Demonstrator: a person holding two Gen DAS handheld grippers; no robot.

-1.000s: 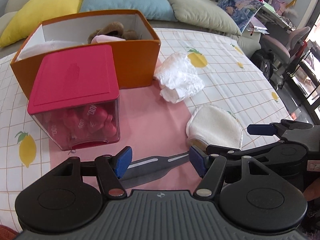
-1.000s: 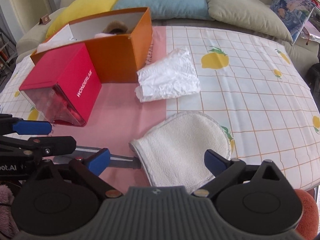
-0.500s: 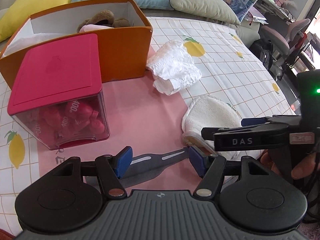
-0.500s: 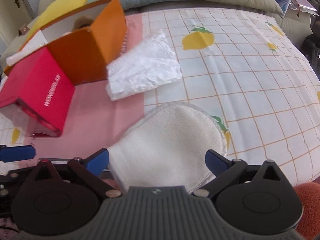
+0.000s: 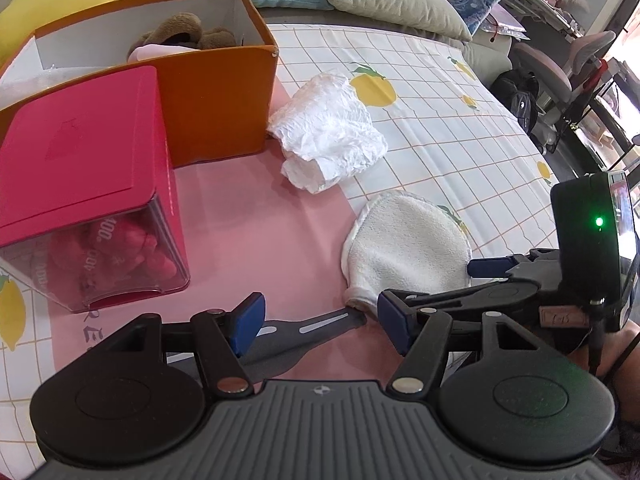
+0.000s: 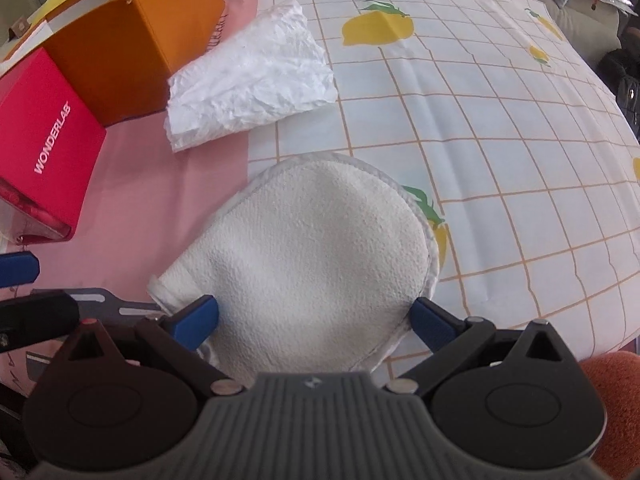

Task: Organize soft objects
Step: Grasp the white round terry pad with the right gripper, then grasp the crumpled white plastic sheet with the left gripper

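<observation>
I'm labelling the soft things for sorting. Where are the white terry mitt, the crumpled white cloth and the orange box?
white terry mitt (image 6: 320, 248): right wrist view, middle of its fluffy face.
crumpled white cloth (image 5: 328, 130): left wrist view, centre of its wrinkled top.
orange box (image 5: 218, 104): left wrist view, front wall.

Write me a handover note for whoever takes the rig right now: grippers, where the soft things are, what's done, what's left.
Right gripper: open, fingers straddling the white terry-cloth mitt at its near end, not closed on it.
Left gripper: open, empty, above the grey strap on the pink mat.
Crumpled white cloth: loose on the bed beside the orange cardboard box.
Done: brown plush toy already in the box.
Left: probably close on the mitt, box it, then the white cloth.
</observation>
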